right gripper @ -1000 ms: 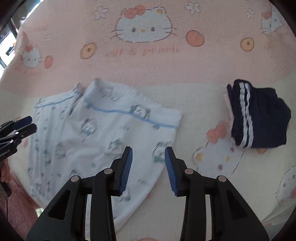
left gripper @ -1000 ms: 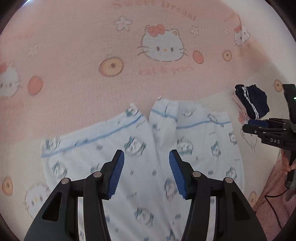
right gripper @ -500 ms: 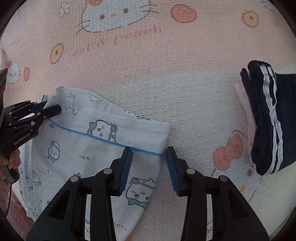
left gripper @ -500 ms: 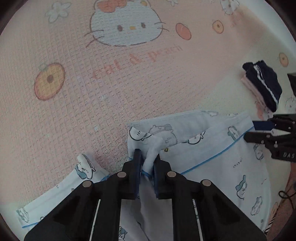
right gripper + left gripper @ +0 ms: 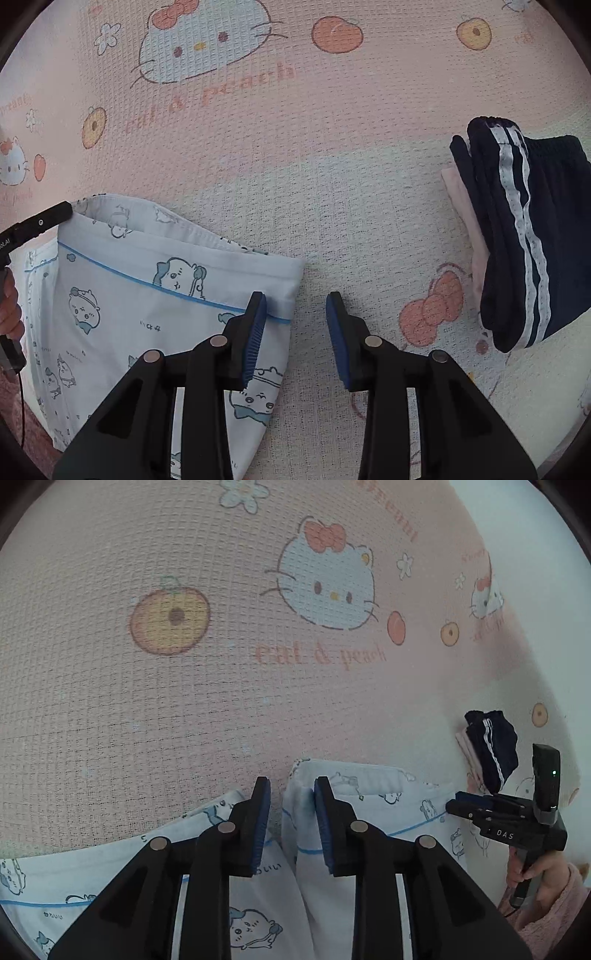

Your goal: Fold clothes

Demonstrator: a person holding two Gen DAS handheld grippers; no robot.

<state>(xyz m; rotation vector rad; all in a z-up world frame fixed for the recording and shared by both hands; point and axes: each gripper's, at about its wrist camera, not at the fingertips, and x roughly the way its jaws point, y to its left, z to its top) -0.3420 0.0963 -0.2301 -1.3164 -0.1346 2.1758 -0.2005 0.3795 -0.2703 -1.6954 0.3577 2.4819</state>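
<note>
Pink cat-print blanket [image 5: 184, 709] under white printed pajama pants [image 5: 147, 295]. Left gripper [image 5: 291, 823] just reopened, jaws apart around a fabric fold. Right gripper [image 5: 295, 332] has been closing, still apart over the hem; navy clothes [image 5: 524, 240] at 3 o'clock.

Pink cartoon-cat blanket [image 5: 332, 166] (waffle-textured) under white pyjamas [image 5: 122, 280], folded navy garment [image 5: 524, 236]

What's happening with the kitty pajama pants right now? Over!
Left hand-held gripper just opened, pajama pants cuff loose between jaws. Right hand-held gripper open at cuff corner. Navy folded pile well aside.
</note>
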